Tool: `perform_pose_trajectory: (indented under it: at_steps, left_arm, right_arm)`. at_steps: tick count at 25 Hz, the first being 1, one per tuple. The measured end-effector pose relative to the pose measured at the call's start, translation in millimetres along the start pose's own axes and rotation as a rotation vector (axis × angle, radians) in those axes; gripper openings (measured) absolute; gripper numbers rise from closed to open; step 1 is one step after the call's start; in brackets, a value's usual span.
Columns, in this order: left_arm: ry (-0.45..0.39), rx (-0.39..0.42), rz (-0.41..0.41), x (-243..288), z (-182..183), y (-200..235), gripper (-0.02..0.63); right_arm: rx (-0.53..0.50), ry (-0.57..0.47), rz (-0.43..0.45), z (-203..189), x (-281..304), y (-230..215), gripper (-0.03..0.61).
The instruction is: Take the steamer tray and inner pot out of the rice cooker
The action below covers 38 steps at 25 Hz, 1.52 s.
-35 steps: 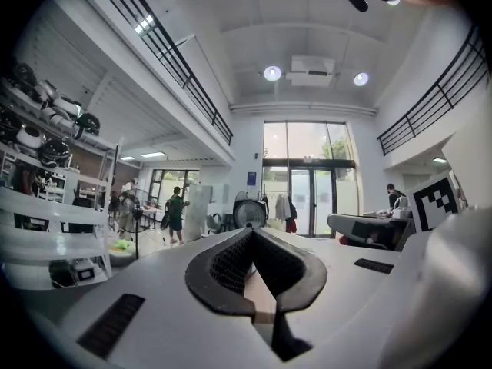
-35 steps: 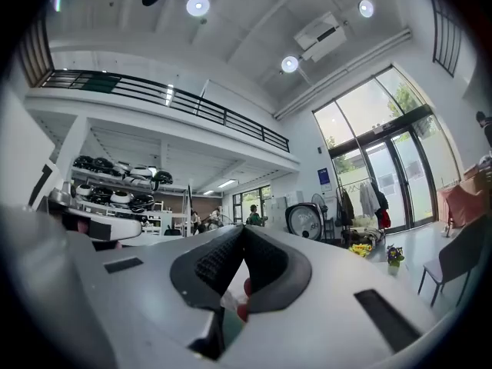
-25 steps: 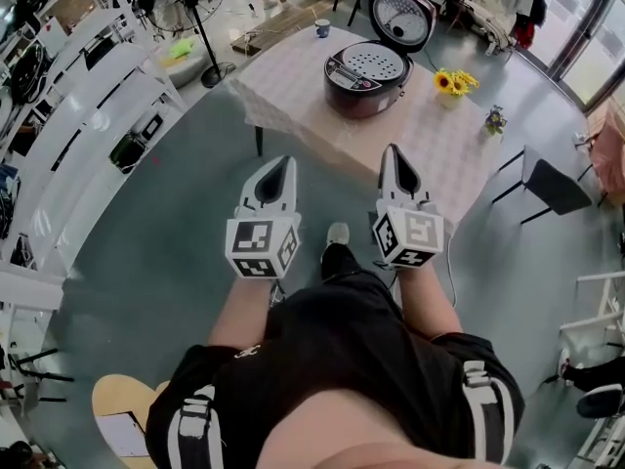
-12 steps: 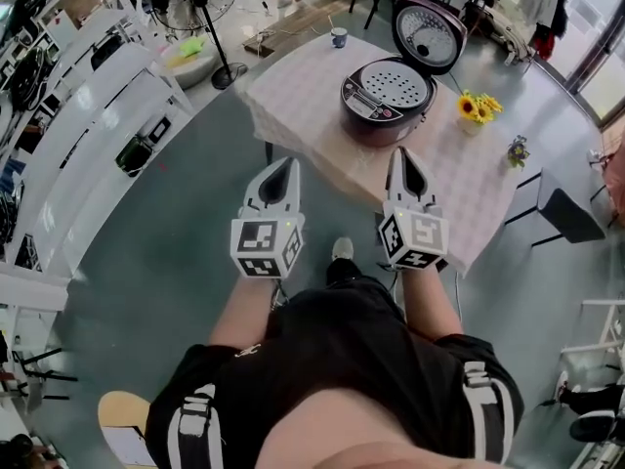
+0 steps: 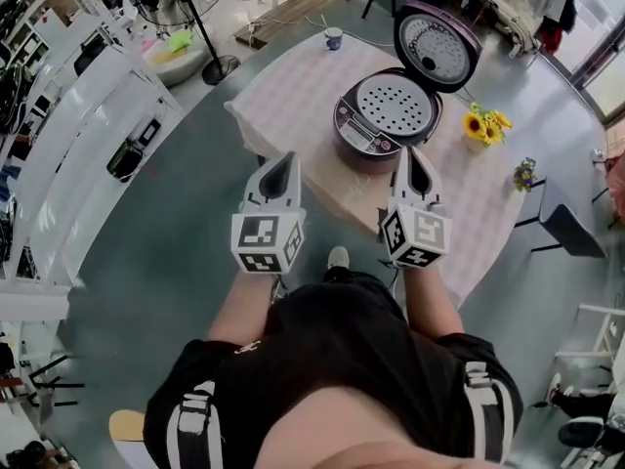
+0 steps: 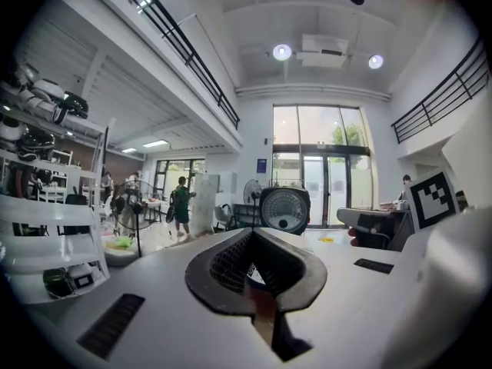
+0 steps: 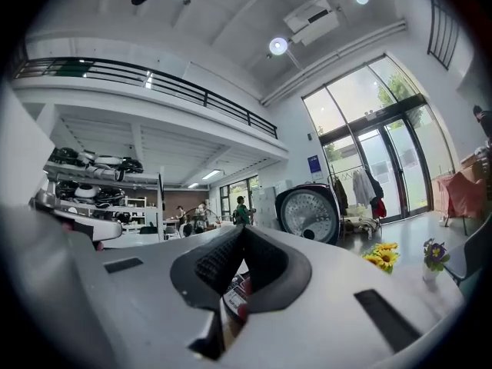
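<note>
tongs point(image 7: 240, 237) closed, rice cooker lid point(image 7: 308, 214), sunflowers point(image 7: 382, 255)

Bright daylight, strong fisheye distortion

The steamer tray point(image 5: 395, 106) covers the inside of the rice cooker point(image 5: 354, 133) so nothing under it shows, the left claw point(image 6: 253, 231) and right claw point(image 7: 242, 227) each hide most of the cooker's body below its lid point(image 6: 284, 209), and the far cup point(image 5: 334, 38) is too small to see into.

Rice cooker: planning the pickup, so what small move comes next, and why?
Probably carry both tools forward to the rice cooker: its lid stands open with the steamer tray inside, but the left tool and right tool are shut and short of it.
</note>
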<state>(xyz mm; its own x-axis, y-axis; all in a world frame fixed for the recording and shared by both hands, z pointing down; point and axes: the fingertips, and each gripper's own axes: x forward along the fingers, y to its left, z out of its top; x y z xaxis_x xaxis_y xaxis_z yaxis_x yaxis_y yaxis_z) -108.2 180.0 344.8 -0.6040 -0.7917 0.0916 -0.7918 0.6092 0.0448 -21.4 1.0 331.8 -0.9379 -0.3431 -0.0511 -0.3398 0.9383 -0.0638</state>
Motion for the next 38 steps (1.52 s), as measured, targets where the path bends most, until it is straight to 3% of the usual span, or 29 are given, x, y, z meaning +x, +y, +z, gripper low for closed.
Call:
perform_pose_trajectory:
  at_steps: [9,19,25,30,38]
  left_arm:
    - [0.011,0.004,-0.017,106.7,14.8,7.3,0.002]
    - [0.014,0.015,-0.082,173.8,19.5,-1.0,0.002]
    - [0.007,0.026,-0.164,206.9,27.1,-11.0,0.002]
    - [0.014,0.073,-0.302,251.3,28.4,-18.2,0.002]
    - [0.019,0.108,-0.436,317.0,35.8,6.6,0.002]
  right_arm:
    - [-0.007,0.032,-0.037,-3.9,79.2,-52.2,-0.003]
    - [-0.029,0.038,-0.129,-3.9,96.6,-100.2,-0.003]
    - [-0.031,0.041,-0.232,-4.0,94.4,-126.3,-0.003]
    - [-0.017,0.029,-0.371,-9.2,100.6,-142.3,-0.003]
    - [-0.014,0.031,-0.522,-17.8,131.4,-149.3,-0.003]
